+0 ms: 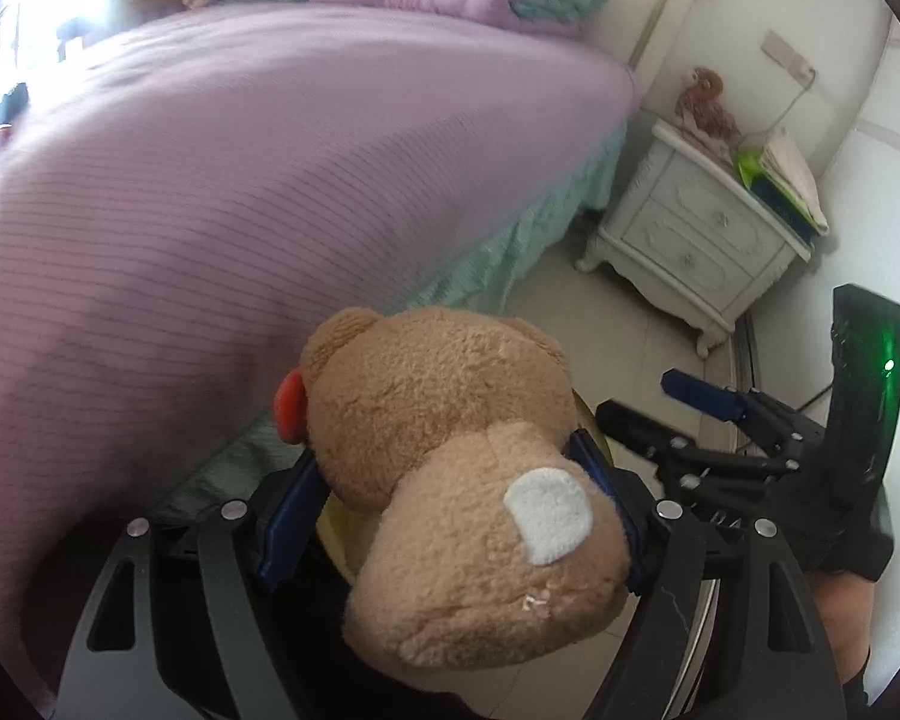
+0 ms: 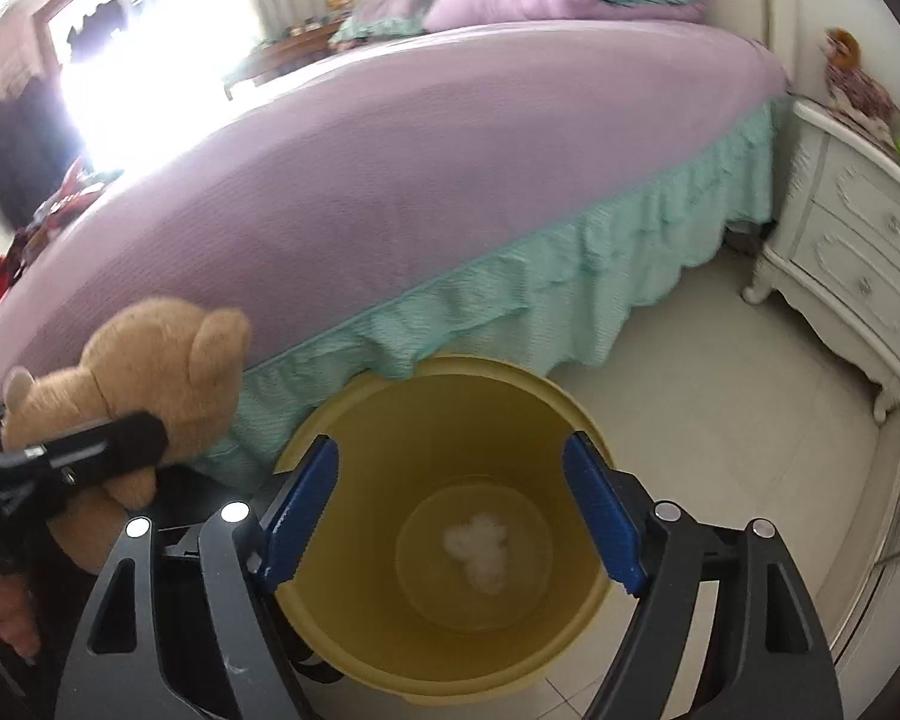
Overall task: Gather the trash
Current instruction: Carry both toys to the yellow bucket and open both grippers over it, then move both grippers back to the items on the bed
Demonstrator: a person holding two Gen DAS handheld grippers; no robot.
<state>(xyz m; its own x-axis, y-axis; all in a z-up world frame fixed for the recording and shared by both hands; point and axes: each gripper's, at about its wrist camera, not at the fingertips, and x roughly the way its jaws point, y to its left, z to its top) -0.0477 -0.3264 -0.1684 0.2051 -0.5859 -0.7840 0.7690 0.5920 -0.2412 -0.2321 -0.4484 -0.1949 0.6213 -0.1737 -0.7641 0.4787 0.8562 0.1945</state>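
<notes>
purple bed (image 2: 450, 138) – white nightstand (image 2: 858, 252)

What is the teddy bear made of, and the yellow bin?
Teddy bear: soft plush fabric, judging by its fuzzy, nubbly tan pile, with a white felt-like patch. Yellow bin: probably plastic, with smooth, even-coloured walls and a slight sheen.

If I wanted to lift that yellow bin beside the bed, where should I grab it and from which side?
Probably grip the yellow bin by its thin top rim, coming straight down from above, one finger inside and one outside. Its body looks too wide to span, and it stands upright and open-topped. Use the near edge; the bed skirt crowds the far side.
</notes>
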